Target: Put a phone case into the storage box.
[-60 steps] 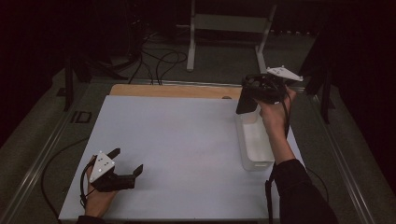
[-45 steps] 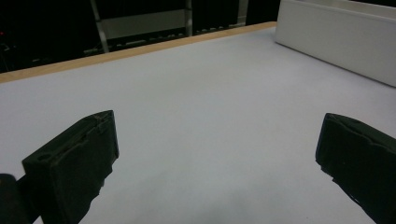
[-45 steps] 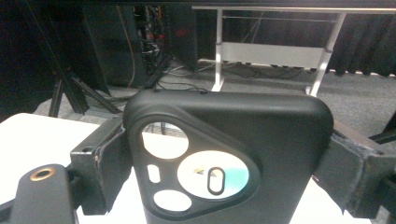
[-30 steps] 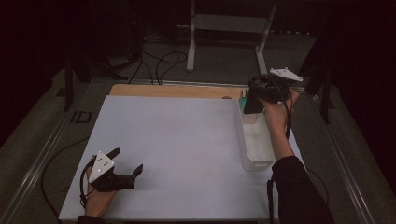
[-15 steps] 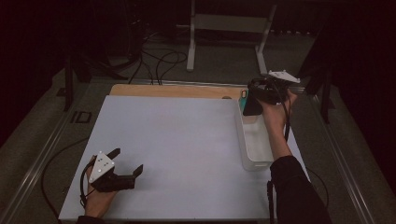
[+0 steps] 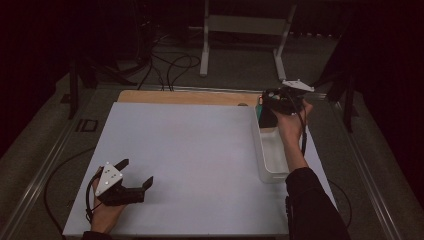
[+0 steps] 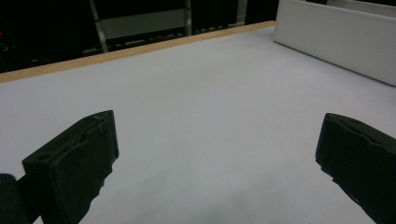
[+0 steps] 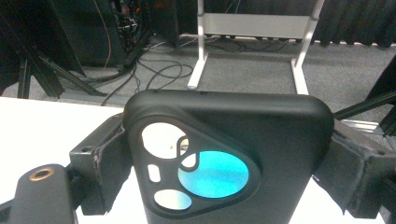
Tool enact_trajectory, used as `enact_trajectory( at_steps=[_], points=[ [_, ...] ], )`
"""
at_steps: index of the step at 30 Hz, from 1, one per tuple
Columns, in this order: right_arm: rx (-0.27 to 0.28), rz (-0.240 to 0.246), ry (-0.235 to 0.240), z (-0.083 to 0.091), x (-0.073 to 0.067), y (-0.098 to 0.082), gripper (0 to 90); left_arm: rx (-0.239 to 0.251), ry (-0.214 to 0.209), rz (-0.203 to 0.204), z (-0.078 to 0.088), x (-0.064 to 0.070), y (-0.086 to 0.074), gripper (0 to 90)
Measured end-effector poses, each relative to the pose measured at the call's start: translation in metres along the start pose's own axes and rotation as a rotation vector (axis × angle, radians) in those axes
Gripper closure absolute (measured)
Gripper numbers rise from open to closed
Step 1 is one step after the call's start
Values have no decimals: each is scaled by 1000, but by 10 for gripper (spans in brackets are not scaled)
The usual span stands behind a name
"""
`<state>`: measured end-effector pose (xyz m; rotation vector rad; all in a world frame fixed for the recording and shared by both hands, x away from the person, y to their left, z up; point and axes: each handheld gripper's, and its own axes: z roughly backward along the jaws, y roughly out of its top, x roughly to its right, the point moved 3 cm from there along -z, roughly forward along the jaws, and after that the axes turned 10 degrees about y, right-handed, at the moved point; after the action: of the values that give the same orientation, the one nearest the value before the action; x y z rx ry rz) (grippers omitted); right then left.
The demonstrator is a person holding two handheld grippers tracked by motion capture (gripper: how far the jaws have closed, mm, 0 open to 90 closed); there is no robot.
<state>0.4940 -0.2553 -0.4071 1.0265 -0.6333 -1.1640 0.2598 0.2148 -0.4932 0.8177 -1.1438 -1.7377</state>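
Note:
My right gripper [image 8: 224, 156] is shut on a black phone case [image 8: 243, 140], and its jaws press the case's two long sides. Several camera cut-outs pierce the case, and teal shows through the largest one. In the high view the right gripper [image 6: 269, 106] holds the case [image 6: 267, 118] upright above the far end of a white bin [image 6: 260, 150] at the table's right. My left gripper [image 6: 136, 172] rests on the white table top [image 6: 200, 150] near the front left. It is open [image 7: 217, 121] with nothing between its jaws.
The white bin's side wall [image 7: 336, 42] lies far ahead in the left gripper view. A wooden strip [image 6: 185, 97] edges the table's far side. Beyond it are a white stand [image 6: 240, 30], cables [image 6: 170, 65] and dark floor.
My right hand has turned and shifted the case slightly toward the bin's far end, so a teal patch now shows. The left gripper has not moved.

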Motion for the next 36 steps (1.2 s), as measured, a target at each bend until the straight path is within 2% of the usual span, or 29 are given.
enact_trajectory(
  at_steps=[13,21,33,36],
  points=[
    [-36,-19,-12,-15,3,-14,130,1,2,3,1,-1,0,0],
    [-70,-26,-42,-27,2,-22,128,7,3,9,1,-2,0,0],
    [-91,-35,-53,-39,4,-28,124,7,0,11,1,-1,0,0],
    [-96,-37,-41,-41,5,-27,112,6,-6,12,1,-1,0,0]
  ],
)
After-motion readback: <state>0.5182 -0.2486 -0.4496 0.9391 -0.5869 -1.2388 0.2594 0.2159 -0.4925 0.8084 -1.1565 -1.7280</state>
